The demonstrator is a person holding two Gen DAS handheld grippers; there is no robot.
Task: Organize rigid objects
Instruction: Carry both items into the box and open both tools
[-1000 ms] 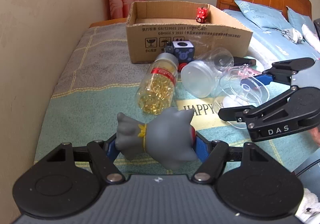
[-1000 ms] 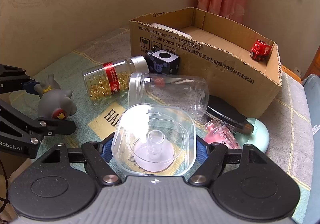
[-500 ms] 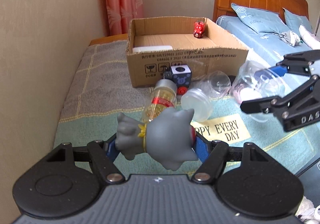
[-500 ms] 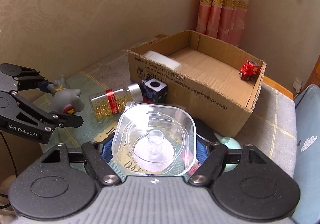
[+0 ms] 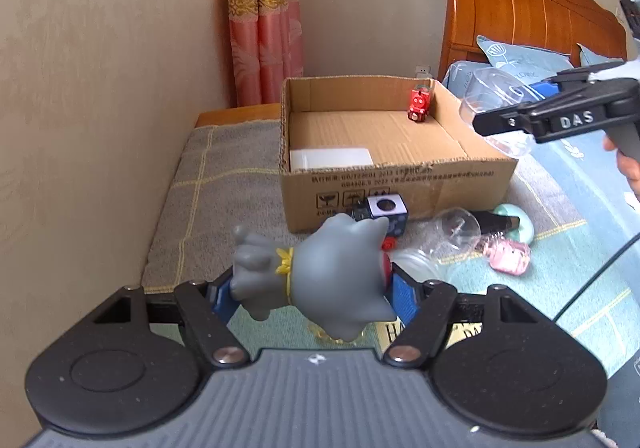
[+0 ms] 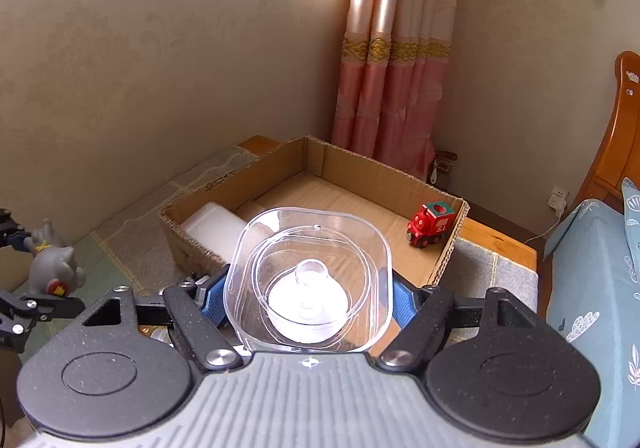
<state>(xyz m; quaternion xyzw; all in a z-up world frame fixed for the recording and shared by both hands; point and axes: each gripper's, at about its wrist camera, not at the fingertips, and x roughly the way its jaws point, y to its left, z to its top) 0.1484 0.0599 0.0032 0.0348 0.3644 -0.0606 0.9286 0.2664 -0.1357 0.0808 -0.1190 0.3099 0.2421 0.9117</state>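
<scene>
My left gripper [image 5: 312,290] is shut on a grey toy figure [image 5: 320,280] with a yellow collar, held above the mat in front of the cardboard box [image 5: 400,183]. My right gripper [image 6: 308,300] is shut on a clear plastic lid [image 6: 308,280] with a knob, held above the near edge of the box [image 6: 440,260]. In the left wrist view the right gripper [image 5: 512,115] with the lid [image 5: 492,87] hangs over the box's right side. The box holds a red toy train [image 6: 430,224] and a white container [image 6: 212,228].
On the mat before the box lie a dark cube [image 5: 386,209], a clear jar [image 5: 448,236], a pink toy [image 5: 508,256], a mint-green object [image 5: 520,224] and a black item [image 5: 496,221]. A wall runs along the left; a bed [image 5: 560,167] stands at the right.
Both grippers have risen well above the mat with their objects. The right gripper has carried the lid toward and over the box. The pill bottle is now hidden behind the grey toy.
</scene>
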